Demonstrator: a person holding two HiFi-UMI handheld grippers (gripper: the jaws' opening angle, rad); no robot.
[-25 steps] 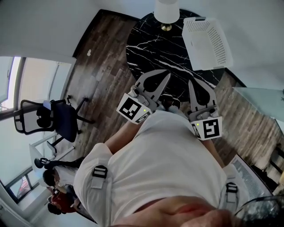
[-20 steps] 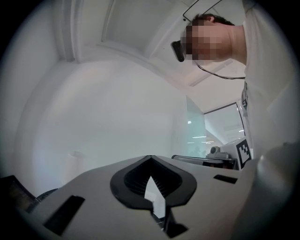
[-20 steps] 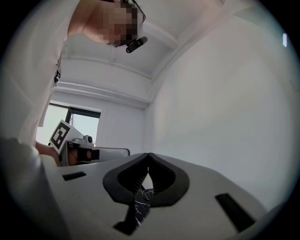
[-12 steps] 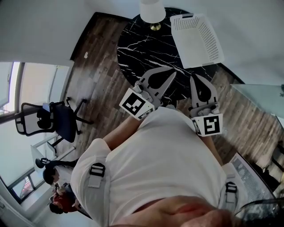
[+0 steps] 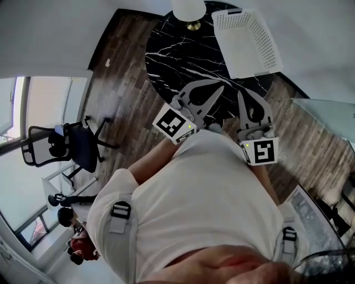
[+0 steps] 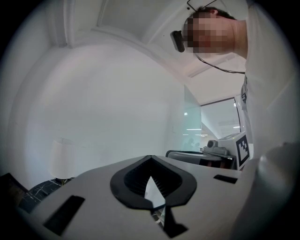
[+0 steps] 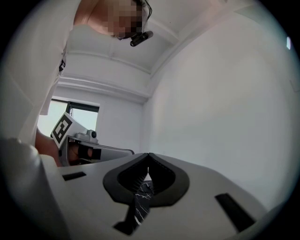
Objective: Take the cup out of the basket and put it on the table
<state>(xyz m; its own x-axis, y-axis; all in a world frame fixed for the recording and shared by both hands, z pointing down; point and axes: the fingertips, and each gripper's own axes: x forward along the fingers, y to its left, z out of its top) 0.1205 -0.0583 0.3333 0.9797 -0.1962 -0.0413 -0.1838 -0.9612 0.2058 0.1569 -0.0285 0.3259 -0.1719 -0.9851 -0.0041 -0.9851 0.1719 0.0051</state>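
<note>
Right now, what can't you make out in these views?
Cup: seen in no view; basket interior too small and washed out in head view.
Lamp: cut off by head view's top edge.
Table: near edge hidden behind left gripper and right gripper; gripper views face walls, only slivers past shut jaws.

White T-shirt (image 5: 205, 194) with grey, black-buckled shoulder straps (image 5: 119, 218).
</note>
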